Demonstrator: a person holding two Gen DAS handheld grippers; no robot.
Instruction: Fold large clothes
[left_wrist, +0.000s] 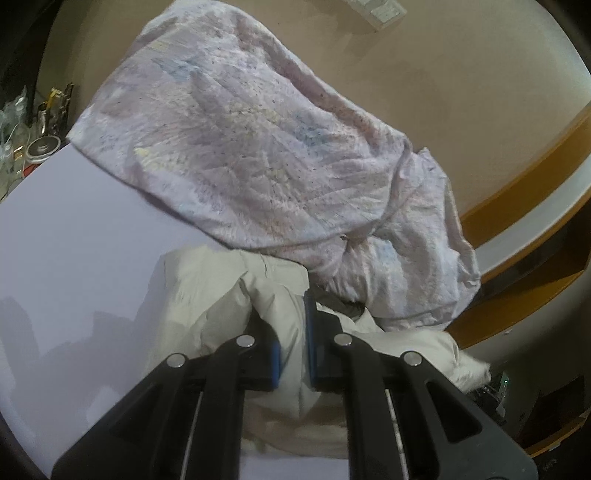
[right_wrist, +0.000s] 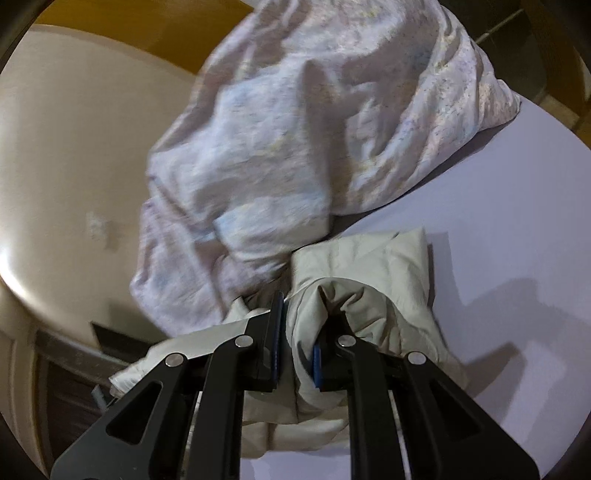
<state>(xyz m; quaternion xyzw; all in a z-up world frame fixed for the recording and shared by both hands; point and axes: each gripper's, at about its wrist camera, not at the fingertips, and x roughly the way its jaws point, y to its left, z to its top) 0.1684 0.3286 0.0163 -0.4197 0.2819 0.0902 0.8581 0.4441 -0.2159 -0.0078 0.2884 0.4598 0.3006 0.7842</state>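
Observation:
A cream-coloured garment (left_wrist: 207, 295) hangs bunched over the pale lilac table (left_wrist: 74, 236). My left gripper (left_wrist: 286, 306) is shut on a fold of it, the cloth pinched between the blue pads. In the right wrist view the same cream garment (right_wrist: 373, 273) is gripped by my right gripper (right_wrist: 299, 306), shut on another fold. Part of the cream cloth drapes over the table's edge. A large pale pink patterned cloth (left_wrist: 258, 140) lies crumpled behind the garment, also seen as the patterned cloth (right_wrist: 288, 140) in the right wrist view.
Jars, bottles and a round tin (left_wrist: 42, 147) crowd the far left corner of the table. A wooden shelf edge (left_wrist: 535, 177) runs along the right. Beige floor (right_wrist: 66, 155) lies beyond the table (right_wrist: 517, 240).

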